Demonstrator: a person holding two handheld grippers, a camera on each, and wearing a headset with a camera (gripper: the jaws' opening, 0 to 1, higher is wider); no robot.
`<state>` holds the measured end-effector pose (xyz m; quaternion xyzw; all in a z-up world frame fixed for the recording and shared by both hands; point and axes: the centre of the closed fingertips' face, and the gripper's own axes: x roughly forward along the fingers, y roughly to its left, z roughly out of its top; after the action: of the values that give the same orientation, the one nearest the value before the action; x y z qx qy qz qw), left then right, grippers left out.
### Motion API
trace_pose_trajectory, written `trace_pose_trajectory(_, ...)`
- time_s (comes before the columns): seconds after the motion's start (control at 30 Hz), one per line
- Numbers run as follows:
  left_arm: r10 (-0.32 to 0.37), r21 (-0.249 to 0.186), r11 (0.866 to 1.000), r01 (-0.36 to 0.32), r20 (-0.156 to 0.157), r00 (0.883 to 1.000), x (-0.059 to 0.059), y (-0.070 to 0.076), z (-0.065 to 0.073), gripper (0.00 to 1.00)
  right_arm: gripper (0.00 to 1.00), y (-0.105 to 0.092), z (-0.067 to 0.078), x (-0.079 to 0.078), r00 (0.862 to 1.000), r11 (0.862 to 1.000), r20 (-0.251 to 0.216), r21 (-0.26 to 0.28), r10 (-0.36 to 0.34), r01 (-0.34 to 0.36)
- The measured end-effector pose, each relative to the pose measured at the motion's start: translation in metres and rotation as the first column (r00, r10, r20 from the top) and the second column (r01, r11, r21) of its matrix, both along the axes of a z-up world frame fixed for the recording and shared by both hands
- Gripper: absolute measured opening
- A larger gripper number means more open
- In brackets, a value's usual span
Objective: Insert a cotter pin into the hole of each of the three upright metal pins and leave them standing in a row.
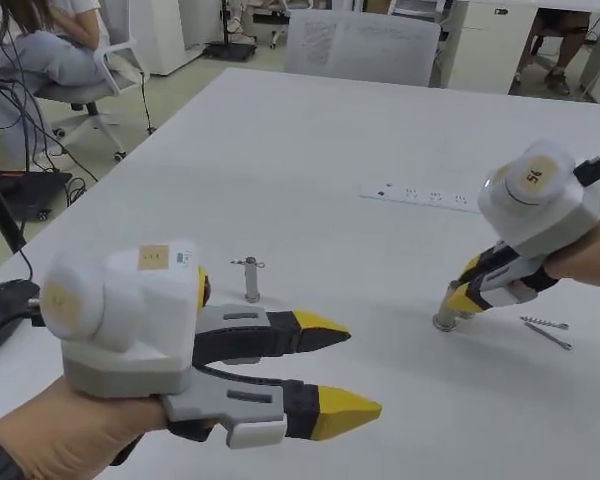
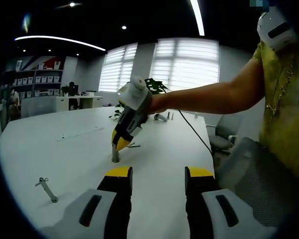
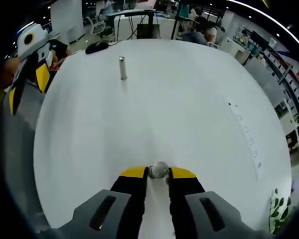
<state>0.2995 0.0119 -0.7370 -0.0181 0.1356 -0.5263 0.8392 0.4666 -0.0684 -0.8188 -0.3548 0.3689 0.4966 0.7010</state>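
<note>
Tipping could follow if the right gripper [image 1: 460,298], jaws closed on the upright metal pin [image 1: 445,319] on the table [image 1: 330,170], drags sideways, while the left gripper [image 1: 358,368] hovers wide open, empty.

You work at a white matte table [image 1: 310,150]. A white power strip [image 1: 420,194] lies flat on it, toward your far right. A grey mesh chair back [image 1: 360,45] stands at the far edge. A black mouse [image 1: 2,310] sits at your left edge. Beyond it, a person [image 1: 50,40] sits on an office chair [image 1: 95,95], with black cables [image 1: 25,120] alongside. Blinds cover the windows [image 2: 187,62].
</note>
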Motion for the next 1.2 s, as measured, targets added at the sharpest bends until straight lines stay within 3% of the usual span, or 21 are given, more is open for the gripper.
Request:
trace_pose_trajectory(0.37,0.006,0.002,1.0,-0.006,-0.006,1.0,0.001,0.002,-0.001,0.41,0.16,0.004,0.0,0.003,1.0,0.999,0.002,0.036,0.012,-0.012)
trace_pose_trajectory(0.63,0.01,0.005,1.0,-0.01,-0.015,1.0,0.002,0.002,-0.004,0.4,0.14,0.004,-0.001,0.001,1.0,0.995,-0.004,0.099,0.017,-0.017)
trace_pose_trajectory(0.9,0.013,0.007,1.0,-0.013,-0.015,1.0,0.002,0.003,-0.004,0.4,0.12,0.003,0.001,0.0,1.0,0.994,0.003,0.109,0.006,-0.006)
trace_pose_trajectory(1.1,0.025,0.015,1.0,-0.025,-0.009,1.0,0.004,0.009,-0.002,0.4,0.11,0.008,0.005,-0.013,0.999,0.992,-0.032,0.124,0.01,-0.006)
trace_pose_trajectory(1.2,0.022,0.032,0.999,-0.022,-0.003,1.0,0.004,0.012,-0.002,0.4,0.11,0.017,0.014,-0.025,0.999,0.989,-0.046,0.148,0.027,-0.02)
